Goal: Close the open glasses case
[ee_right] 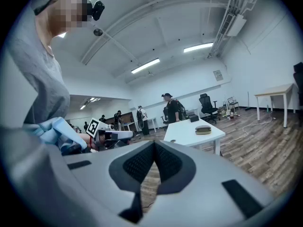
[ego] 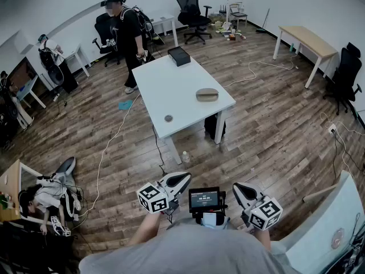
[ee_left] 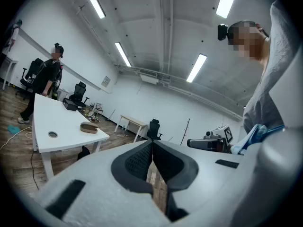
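Left gripper [ego: 183, 177], right gripper [ego: 238, 187]: jaws pressed together, empty. Case [ego: 207, 94] on table [ego: 171, 84]: likely light, rigid; push on lid.

A white table [ego: 171, 90] stands on wood-plank floor [ego: 274, 124], office chairs [ego: 191, 10] along white walls [ego: 68, 4], under ceiling strip lights [ee_left: 93, 1].

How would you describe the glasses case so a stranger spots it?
Find the white table mid-room. Near its right edge in the head view lies the glasses case. It is brown and oval, unlike the black box at the far end and the small flat disc.
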